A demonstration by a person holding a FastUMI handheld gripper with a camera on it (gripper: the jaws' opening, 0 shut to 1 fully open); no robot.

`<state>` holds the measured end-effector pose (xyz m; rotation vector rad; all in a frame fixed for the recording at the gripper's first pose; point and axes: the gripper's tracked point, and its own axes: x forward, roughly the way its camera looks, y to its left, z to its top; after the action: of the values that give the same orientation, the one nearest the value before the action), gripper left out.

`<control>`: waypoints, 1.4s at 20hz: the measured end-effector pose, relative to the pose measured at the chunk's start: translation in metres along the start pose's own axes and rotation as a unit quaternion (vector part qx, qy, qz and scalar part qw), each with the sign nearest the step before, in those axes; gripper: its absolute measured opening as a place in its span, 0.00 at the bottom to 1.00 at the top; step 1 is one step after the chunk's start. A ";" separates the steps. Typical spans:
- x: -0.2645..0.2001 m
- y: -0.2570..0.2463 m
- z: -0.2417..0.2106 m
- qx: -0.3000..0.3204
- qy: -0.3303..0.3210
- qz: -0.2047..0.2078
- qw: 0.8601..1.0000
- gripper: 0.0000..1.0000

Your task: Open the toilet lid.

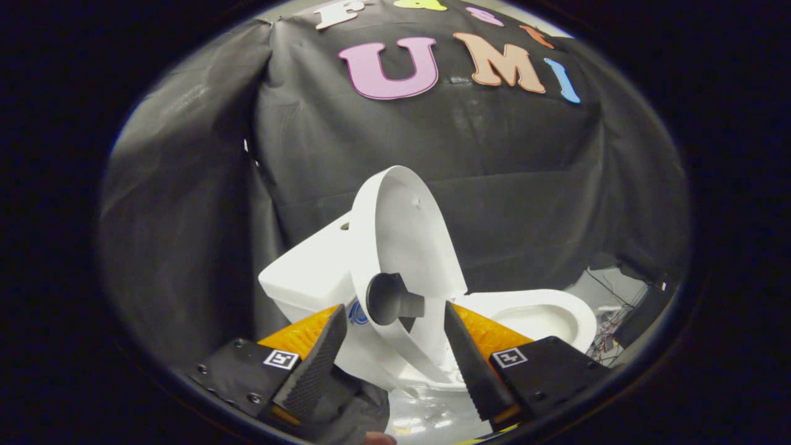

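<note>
Already raised, the white toilet lid (405, 235) stands upright in the gripper view, its pale underside facing forward and its top edge set against the black cloth wall (525, 204) of the booth. A dark round knob (388, 299) on a short stem juts from the lower part of the lid, just ahead of the gripper (395, 346) and in line with the gap between its fingers. The fingers are spread wide apart and grip nothing; neither one touches the knob or the lid, as far as the view shows. Behind the lid, the white tank (309, 272) leans out to one side, its far end hidden by the lid itself. Beyond the right finger lies the white toilet seat (544, 315), with the bowl's opening partly covered by that finger and the gripper body. A small blue mark (357, 313) low on the porcelain is half hidden by the left finger and too small to make out. Loose wires (609, 334) lie on the floor at the far right, tangled and hard to tell apart. The toilet's base between the fingers blurs into a shiny pale floor (426, 414).
</note>
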<state>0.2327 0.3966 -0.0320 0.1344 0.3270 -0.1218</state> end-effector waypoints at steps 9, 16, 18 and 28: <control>-0.027 -0.018 0.014 -0.004 -0.011 0.013 1.000 0.97; -0.055 -0.050 0.033 0.004 -0.035 0.028 0.999 0.97; -0.063 -0.063 0.042 0.010 -0.051 0.028 0.998 0.97; -0.081 -0.139 0.074 0.008 -0.087 0.024 0.996 0.97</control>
<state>0.1600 0.2567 0.0484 0.1469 0.1486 -0.0884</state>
